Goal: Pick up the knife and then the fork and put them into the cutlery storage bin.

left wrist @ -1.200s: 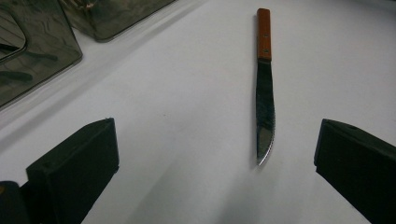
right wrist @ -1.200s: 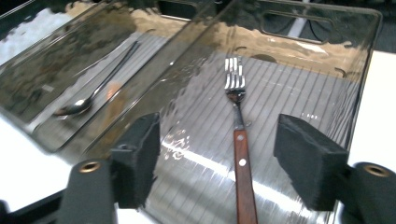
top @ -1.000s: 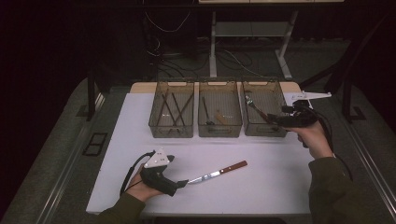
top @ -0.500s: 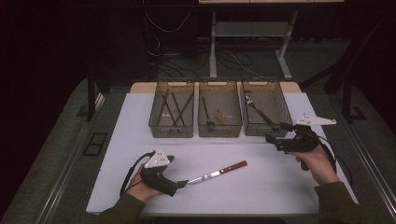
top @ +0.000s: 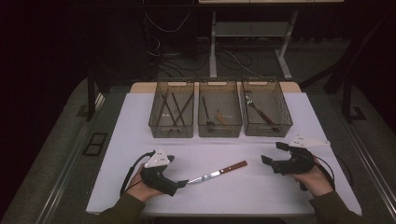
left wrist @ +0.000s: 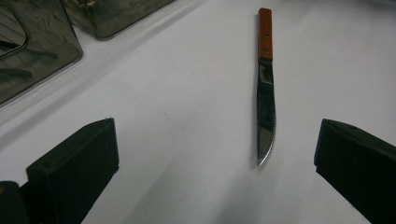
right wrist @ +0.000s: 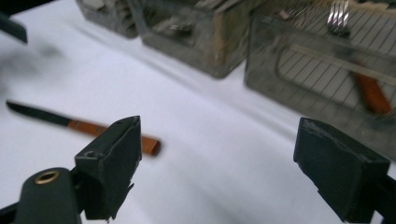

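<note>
Near the front-left corner of the white table (top: 140, 116), the left gripper (top: 183, 183) rests in the person's left hand (top: 142, 189), w/ a grey three-cornered plate on top and a cable looping off behind it. Its jaws are spread wide; in the left gripper view they stand well apart w/ bare table between them, and the knife tip lies between them, closer to the right-hand jaw, touching neither. Just right of that gripper, toward the middle of the front edge, the knife (top: 218, 172) lies flat on the table, blade tip toward the left gripper, wooden handle angled away to the right and slightly toward the back. Along the back edge sit 3 clear bins side by side: left bin (top: 155, 122) holds long dark utensils, exact kind too dim to tell; middle bin (top: 219, 129) has a couple of small pieces, one w/ a brown handle; right bin (top: 286, 122) holds a fork w/ a brown handle, lying diagonally. Toward the front-right corner, the right gripper (top: 273, 153) is held in the right hand (top: 314, 179), pointing left toward the knife handle but well apart from it. Its jaws are also spread wide, gripping nothing; the right gripper view is motion-blurred.
</note>
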`<state>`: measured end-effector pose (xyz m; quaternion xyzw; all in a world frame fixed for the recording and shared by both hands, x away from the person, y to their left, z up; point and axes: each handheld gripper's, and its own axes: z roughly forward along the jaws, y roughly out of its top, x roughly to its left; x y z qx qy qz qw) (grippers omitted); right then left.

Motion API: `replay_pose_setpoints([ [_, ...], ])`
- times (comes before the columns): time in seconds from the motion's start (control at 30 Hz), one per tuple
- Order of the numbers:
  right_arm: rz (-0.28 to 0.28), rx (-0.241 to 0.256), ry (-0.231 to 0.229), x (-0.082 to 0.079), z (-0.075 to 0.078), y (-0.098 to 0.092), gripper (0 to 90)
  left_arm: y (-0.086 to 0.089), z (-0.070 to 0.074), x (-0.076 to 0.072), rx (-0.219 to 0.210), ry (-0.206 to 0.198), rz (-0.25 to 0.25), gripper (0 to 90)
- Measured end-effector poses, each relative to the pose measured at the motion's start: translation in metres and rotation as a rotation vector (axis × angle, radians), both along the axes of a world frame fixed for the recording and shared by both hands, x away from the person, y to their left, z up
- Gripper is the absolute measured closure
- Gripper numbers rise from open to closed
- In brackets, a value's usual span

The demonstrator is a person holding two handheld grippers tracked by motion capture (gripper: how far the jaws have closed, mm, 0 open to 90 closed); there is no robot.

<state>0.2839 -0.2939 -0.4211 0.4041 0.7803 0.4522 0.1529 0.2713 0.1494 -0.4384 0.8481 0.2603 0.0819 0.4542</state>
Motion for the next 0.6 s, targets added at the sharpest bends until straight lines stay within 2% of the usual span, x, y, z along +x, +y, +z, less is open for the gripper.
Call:
replay_pose_setpoints([
  [0.27, 0.017, -0.003, 0.025, -0.017, -0.014, 0.004, 15.5, -0.011, 0.007, 0.003, -0.001, -0.013, -0.012, 0.3],
  [0.33, 0.027, -0.008, 0.029, -0.020, -0.017, 0.004, 15.5, -0.017, 0.010, 0.005, -0.012, -0.008, -0.015, 4.2],
  [0.5, 0.031, -0.002, 0.028, -0.020, -0.017, 0.006, 15.5, -0.037, 0.015, 0.012, 0.004, 0.000, -0.034, 14.3],
  [0.6, 0.030, 0.004, 0.025, -0.020, -0.016, 0.005, 15.5, -0.047, 0.016, 0.015, -0.001, 0.010, -0.056, 20.2],
])
